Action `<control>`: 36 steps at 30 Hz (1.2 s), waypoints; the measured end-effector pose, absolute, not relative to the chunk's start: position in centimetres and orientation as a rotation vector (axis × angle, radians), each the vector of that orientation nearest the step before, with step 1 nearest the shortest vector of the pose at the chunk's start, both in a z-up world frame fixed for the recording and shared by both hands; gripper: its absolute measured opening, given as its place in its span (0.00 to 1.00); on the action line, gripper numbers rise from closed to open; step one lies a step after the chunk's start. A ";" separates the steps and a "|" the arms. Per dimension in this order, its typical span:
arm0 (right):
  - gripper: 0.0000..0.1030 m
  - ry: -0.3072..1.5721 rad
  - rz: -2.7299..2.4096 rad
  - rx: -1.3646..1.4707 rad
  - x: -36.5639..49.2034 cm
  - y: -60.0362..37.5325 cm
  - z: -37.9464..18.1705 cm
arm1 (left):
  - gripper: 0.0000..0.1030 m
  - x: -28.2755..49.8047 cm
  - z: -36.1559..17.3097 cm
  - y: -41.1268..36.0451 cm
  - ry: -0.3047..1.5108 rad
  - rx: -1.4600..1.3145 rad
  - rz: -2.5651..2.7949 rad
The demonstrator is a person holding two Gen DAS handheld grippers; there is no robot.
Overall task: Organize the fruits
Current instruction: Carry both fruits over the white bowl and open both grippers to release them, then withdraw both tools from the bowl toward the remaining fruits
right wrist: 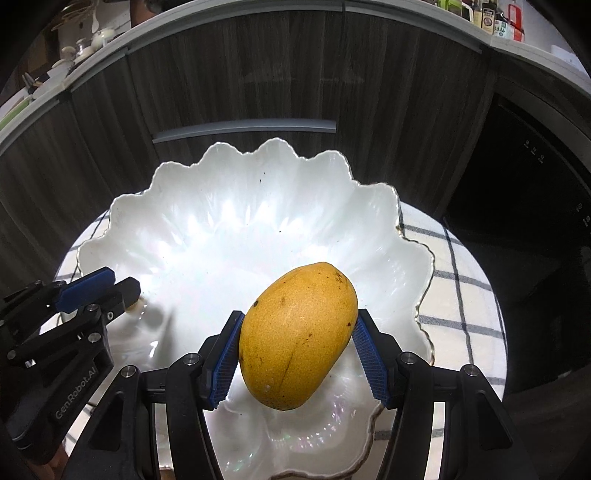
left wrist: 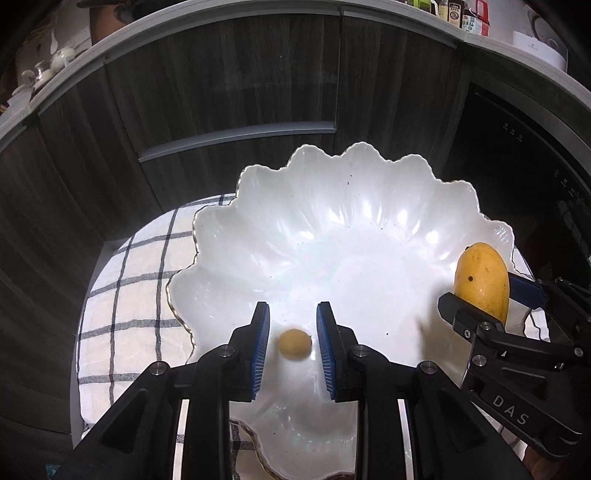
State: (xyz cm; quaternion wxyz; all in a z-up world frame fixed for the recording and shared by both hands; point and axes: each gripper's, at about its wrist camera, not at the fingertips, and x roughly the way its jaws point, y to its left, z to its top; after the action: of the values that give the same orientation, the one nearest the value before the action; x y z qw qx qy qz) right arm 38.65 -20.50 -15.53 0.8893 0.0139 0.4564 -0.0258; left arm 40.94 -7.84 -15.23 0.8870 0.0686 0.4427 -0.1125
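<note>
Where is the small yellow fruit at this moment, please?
In the left wrist view the small yellow fruit is over the white scalloped bowl, between the left tool's parted blue pads, touching neither.

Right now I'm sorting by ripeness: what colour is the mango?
Yellow-orange with small dark specks; the mango shows best in the right wrist view.

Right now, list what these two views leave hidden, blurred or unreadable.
- Small round yellow fruit: blurred in the left wrist view; touching the white scalloped bowl or not, unclear. The left gripper hides it in the right wrist view.
- Bowl's near rim: covered by both grippers.
- Shelf bottles: labels too small.
</note>
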 end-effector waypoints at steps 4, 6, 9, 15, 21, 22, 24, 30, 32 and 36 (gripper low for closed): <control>0.61 0.944 -0.065 0.028 38.8 -20.7 -15.6 | 0.45 40.9 -15.0 -7.7 0.906 0.156 -0.214; 0.79 0.915 -0.079 0.016 38.6 -20.7 -15.0 | 0.47 40.8 -14.8 -7.7 0.901 0.166 -0.209; 0.83 0.870 -0.100 0.003 38.3 -20.6 -13.7 | 0.54 40.6 -14.4 -7.7 0.888 0.174 -0.196; 0.83 0.797 -0.140 -0.002 37.5 -20.9 -10.9 | 0.64 39.8 -12.2 -7.3 0.844 0.165 -0.182; 0.83 0.721 -0.148 -0.007 35.5 -20.9 -7.9 | 0.78 38.3 -9.2 -7.2 0.765 0.184 -0.137; 0.83 0.714 -0.147 -0.009 35.2 -20.8 -7.5 | 0.78 38.1 -8.8 -7.2 0.756 0.185 -0.132; 0.84 0.694 -0.150 -0.009 34.4 -20.6 -6.7 | 0.78 37.5 -7.9 -7.0 0.750 0.174 -0.127; 0.84 0.660 -0.147 0.003 31.9 -20.2 -5.0 | 0.87 34.9 -5.9 -6.1 0.700 0.158 -0.099; 0.84 0.653 -0.146 0.003 31.1 -20.0 -4.6 | 0.88 33.9 -5.4 -5.7 0.688 0.149 -0.105; 0.84 0.645 -0.148 0.003 29.7 -19.8 -4.0 | 0.98 32.0 -4.2 -5.1 0.651 0.146 -0.091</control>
State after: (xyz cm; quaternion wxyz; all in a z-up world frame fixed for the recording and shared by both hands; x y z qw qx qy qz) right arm 29.75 -19.82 -4.05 0.9458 0.0014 0.3165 -0.0726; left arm 32.02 -5.12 -4.23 0.9439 0.0714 0.3193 -0.0447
